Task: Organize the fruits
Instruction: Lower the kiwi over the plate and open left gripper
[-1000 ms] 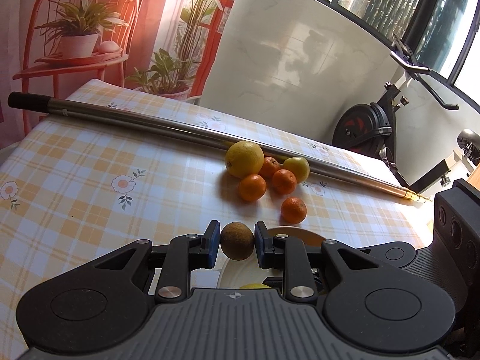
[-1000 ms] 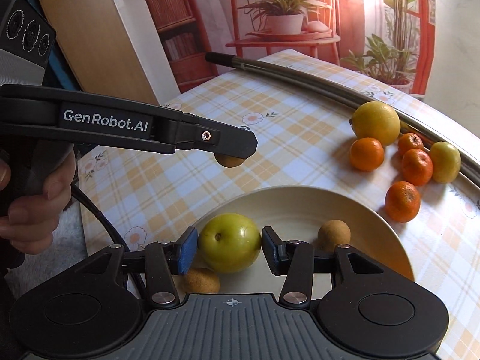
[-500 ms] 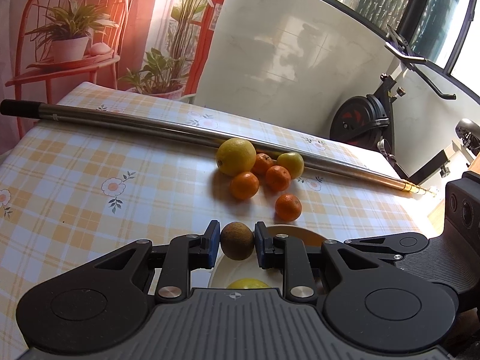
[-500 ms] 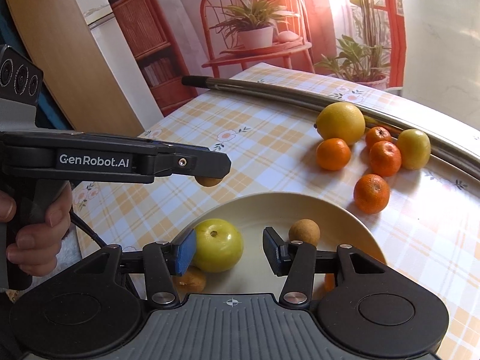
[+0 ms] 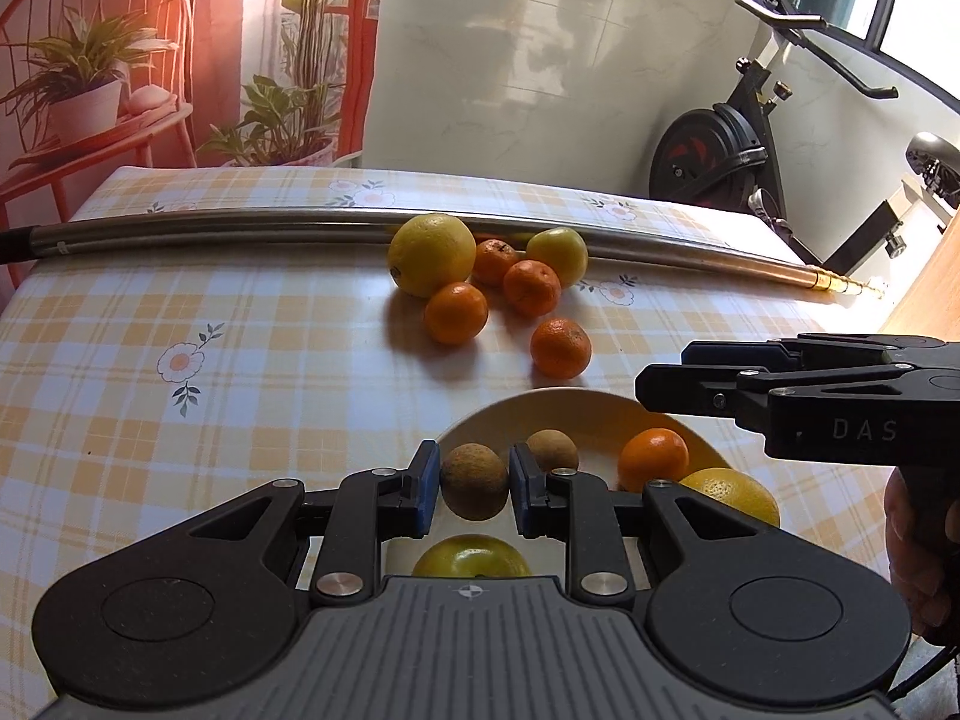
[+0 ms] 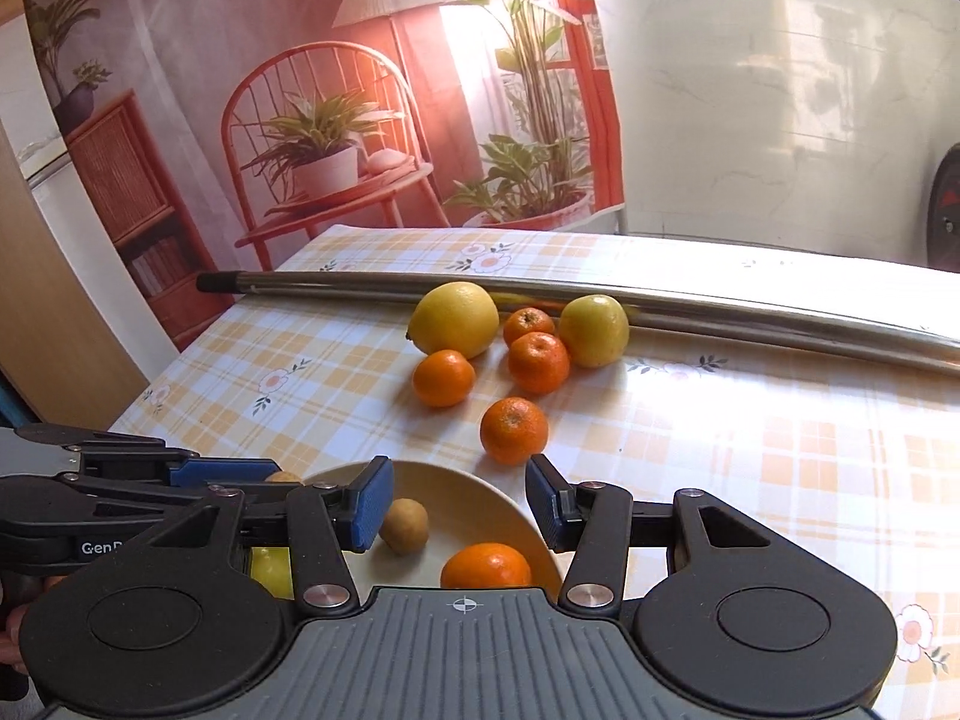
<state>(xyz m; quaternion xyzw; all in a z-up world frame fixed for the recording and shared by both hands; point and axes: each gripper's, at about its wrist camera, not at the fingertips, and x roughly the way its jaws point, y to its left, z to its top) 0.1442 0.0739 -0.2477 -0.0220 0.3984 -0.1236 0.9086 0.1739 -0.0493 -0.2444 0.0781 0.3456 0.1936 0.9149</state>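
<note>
Holding small brown round fruit (image 5: 474, 482) in left tool (image 5: 474, 489) over cream plate (image 5: 576, 408); right tool (image 6: 459, 507) wide, empty. Fruit light, firm, rolls; grip across middle.

The table (image 5: 240, 420) is covered with a yellow-and-white checked cloth printed with small flowers. A long metal pole (image 5: 210, 228) with a black end cap lies across its far side, running nearly edge to edge. Against the pole rests a cluster of loose fruit: one large yellow citrus (image 5: 431, 254), one smaller yellow-green fruit (image 5: 559, 247) and two tangerines (image 5: 531, 287) between them (one is partly hidden). A third tangerine (image 5: 456, 312) sits just in front of the large citrus, and a fourth (image 5: 560, 347) lies apart, nearer the plate. The cream plate (image 5: 576, 411) stands on the near side of the cloth, holding several fruits.
</note>
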